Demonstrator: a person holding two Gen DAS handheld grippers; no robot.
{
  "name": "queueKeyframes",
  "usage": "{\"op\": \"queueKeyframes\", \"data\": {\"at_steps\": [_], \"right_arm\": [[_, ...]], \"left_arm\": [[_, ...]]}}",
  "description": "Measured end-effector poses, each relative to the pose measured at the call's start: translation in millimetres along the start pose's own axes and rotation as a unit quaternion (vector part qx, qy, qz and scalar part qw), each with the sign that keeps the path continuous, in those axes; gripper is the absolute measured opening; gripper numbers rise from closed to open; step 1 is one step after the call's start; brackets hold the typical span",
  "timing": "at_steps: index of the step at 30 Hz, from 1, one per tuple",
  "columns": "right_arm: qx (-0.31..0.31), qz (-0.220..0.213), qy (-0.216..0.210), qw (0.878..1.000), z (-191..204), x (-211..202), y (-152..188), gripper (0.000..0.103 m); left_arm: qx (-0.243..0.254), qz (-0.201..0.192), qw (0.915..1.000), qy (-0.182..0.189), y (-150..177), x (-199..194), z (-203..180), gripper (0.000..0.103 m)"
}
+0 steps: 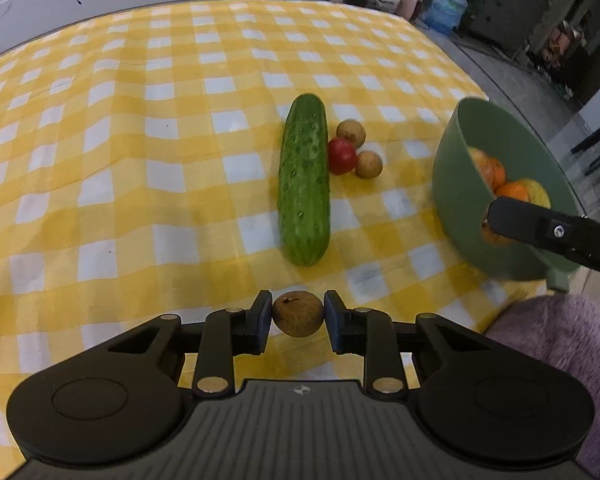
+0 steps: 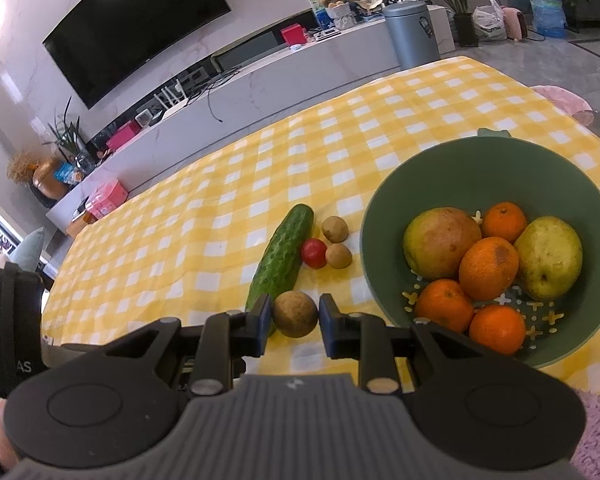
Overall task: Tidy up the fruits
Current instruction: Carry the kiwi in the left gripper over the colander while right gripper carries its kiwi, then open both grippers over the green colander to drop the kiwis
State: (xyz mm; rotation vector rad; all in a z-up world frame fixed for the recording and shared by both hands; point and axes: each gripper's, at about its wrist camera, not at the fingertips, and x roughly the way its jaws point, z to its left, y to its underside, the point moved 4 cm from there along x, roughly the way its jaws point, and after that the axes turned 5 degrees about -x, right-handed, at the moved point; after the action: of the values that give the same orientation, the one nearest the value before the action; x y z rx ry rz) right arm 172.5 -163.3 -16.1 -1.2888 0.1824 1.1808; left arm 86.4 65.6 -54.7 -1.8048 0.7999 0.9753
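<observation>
Since the small brown fruit is light, round and probably thin-shelled, a gentle pinch across its middle seems best, lest it roll out or crack. The left claw is closed on it over the checked cloth, near the cucumber. The right claw grips a second brown fruit beside the green bowl.

Wall television, grey bin, water jug
</observation>
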Motion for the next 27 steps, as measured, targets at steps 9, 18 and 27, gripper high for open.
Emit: {"op": "queueKeyframes", "data": {"at_steps": [9, 18, 27], "right_arm": [[0.042, -0.047, 0.006, 0.998, -28, -25, -13, 0.023], [0.121, -0.096, 0.059, 0.986, -94, -55, -17, 0.023], [0.152, -0.059, 0.088, 0.983, -133, -52, -4, 0.033]], "left_arm": [[-0.016, -0.037, 0.9966, 0.072, -10, -18, -30, 0.031], [-0.005, -0.023, 0.9821, 0.187, -18, -12, -90, 0.031], [-0.028, -0.024, 0.9757, 0.216, -29, 6, -124, 0.031]]}}
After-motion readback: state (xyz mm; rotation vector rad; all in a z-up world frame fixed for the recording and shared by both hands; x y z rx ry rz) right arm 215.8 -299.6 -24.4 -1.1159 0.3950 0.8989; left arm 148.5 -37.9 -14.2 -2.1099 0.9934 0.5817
